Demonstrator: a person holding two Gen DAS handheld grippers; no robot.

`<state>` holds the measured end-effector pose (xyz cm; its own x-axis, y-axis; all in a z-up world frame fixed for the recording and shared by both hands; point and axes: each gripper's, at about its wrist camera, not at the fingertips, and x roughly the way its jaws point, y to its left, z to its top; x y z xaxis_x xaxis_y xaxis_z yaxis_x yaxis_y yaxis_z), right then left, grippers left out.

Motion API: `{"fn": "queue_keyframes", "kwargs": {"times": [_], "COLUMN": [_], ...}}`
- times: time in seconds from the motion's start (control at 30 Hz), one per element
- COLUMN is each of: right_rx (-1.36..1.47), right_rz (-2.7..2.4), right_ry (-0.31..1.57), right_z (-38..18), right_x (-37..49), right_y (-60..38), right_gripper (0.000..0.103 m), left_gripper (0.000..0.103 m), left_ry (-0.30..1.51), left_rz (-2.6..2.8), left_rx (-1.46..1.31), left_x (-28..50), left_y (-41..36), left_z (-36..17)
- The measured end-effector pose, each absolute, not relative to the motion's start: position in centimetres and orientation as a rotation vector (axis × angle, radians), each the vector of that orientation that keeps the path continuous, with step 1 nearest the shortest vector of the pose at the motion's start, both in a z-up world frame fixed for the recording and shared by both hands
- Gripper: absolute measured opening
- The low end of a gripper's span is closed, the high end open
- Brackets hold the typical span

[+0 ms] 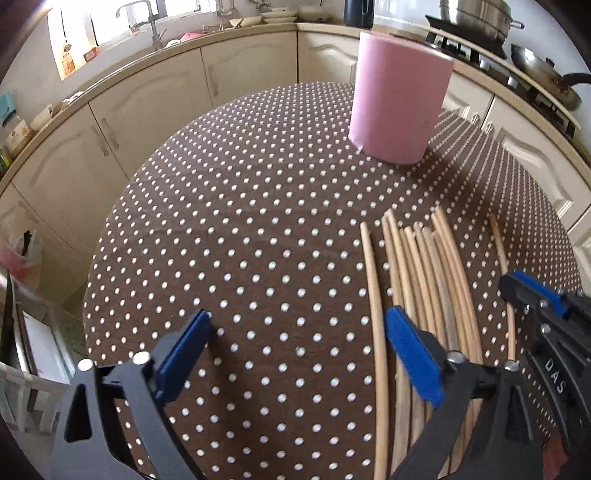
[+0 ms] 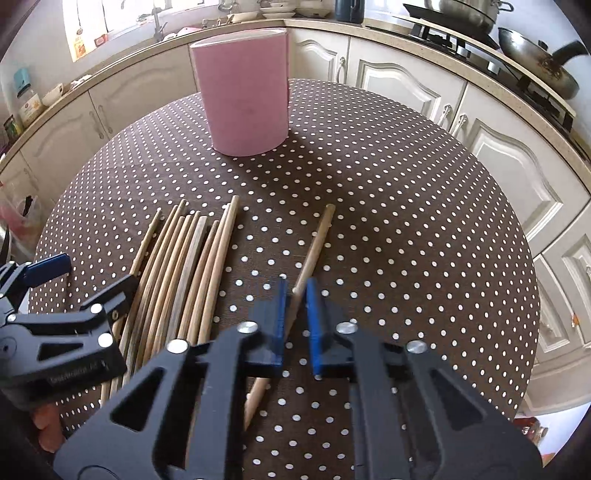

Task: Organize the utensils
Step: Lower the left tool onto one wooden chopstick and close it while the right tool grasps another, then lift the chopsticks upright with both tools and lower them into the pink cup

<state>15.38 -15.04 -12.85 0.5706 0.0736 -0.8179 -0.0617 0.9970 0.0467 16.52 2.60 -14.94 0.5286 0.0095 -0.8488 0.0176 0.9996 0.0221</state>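
Chopsticks (image 2: 184, 277), pale wooden ones, lie side by side in a loose bundle on a round table (image 2: 406, 240) covered in brown cloth with white dots. One single chopstick (image 2: 317, 240) lies apart from the bundle, to its right in the right wrist view. The right gripper (image 2: 295, 295) is closed narrowly on this lone stick, its blue pads pressing either side of the shaft, which still looks to rest on the cloth. The left gripper (image 1: 295, 339) hovers low over the left edge of the bundle with its fingers spread wide and nothing held; one stick (image 1: 376, 314) lies between them, untouched. A tall pink cylindrical holder (image 2: 243, 92) stands upright at the far side of the table, well apart from the sticks. Its inside cannot be seen, so whether any sticks are already in it is unclear. The job looks barely begun, since the whole bundle remains on the table. Around the table runs a kitchen counter with cream cabinet doors (image 2: 406, 92), a sink tap (image 1: 144, 18) by a bright window, and a stove bearing a wok (image 2: 535, 66) and a steel pot (image 1: 476, 18).
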Motion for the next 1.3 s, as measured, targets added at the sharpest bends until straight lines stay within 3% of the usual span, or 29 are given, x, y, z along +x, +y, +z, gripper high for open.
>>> {"fn": "queue_keyframes", "kwargs": {"times": [0.1, 0.17, 0.23, 0.27, 0.57, 1.3], "right_rx": [0.044, 0.061, 0.077, 0.083, 0.111, 0.124], "right_rz": [0.083, 0.085, 0.090, 0.091, 0.080, 0.079], "right_ry": [0.959, 0.959, 0.958, 0.956, 0.890, 0.632], "right_z": [-12.8, -12.8, -12.8, -12.7, -11.0, -3.1], "right_x": [15.4, 15.5, 15.4, 15.3, 14.3, 11.8], "right_y": [-15.5, -15.8, -15.9, -16.0, -16.5, -17.9], "right_gripper": [0.007, 0.006, 0.006, 0.006, 0.006, 0.006], "left_gripper": [0.060, 0.030, 0.010, 0.007, 0.006, 0.006], "left_ry": [0.978, 0.971, 0.964, 0.961, 0.953, 0.624], "left_rz": [-0.029, -0.042, -0.029, -0.024, -0.096, -0.155], "left_rx": [0.042, 0.052, 0.041, 0.025, -0.077, -0.127], "left_x": [16.5, 16.4, 16.5, 16.6, 16.2, 13.7], "left_y": [2.1, 1.7, 1.7, 1.9, 3.4, 3.7], "left_z": [-14.6, -14.3, -14.2, -14.2, -14.0, -5.3]}}
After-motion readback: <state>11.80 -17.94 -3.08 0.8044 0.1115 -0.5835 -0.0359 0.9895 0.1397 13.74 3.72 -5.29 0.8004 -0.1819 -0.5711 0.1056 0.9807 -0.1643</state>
